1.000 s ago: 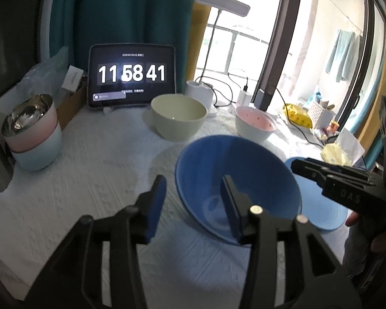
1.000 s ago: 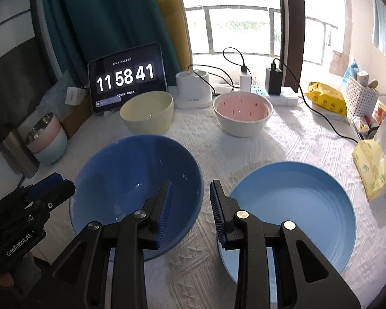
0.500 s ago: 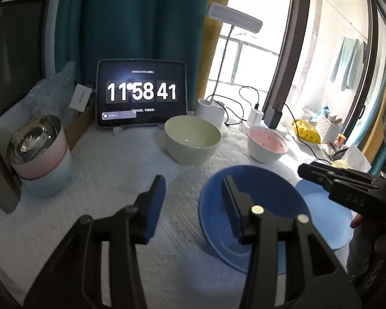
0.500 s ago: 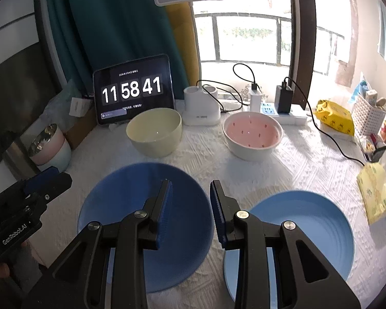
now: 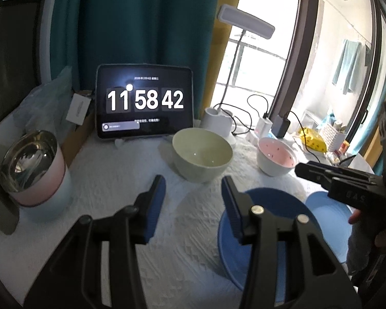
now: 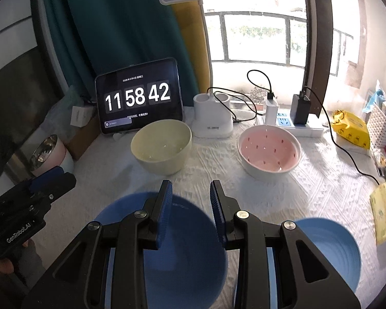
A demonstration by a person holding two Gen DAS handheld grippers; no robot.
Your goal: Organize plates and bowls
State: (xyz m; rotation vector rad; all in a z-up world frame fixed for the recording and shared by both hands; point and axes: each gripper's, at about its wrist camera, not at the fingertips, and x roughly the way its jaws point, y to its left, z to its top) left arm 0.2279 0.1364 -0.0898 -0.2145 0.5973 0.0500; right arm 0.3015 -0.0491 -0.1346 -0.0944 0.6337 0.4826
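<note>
Both grippers, left gripper (image 5: 191, 200) and right gripper (image 6: 190, 206), stand agape and empty, drawn back from the dark blue bowl (image 6: 187, 252); clock tablet (image 6: 137, 96) advanced to 11:58:42 at the white textured tablecloth's (image 5: 121, 177) back edge.

Teal curtain (image 6: 110, 25) beside bright barred window (image 6: 257, 41), white-clothed table (image 6: 218, 170) beneath.

Tablet clock (image 6: 138, 95) reading 11 58 42 propped before teal curtain (image 6: 121, 25), white desk lamp (image 6: 212, 118) beside it, power strip (image 6: 293, 123) with chargers, yellow packet (image 6: 351, 128), white textured tablecloth (image 6: 321, 180).
</note>
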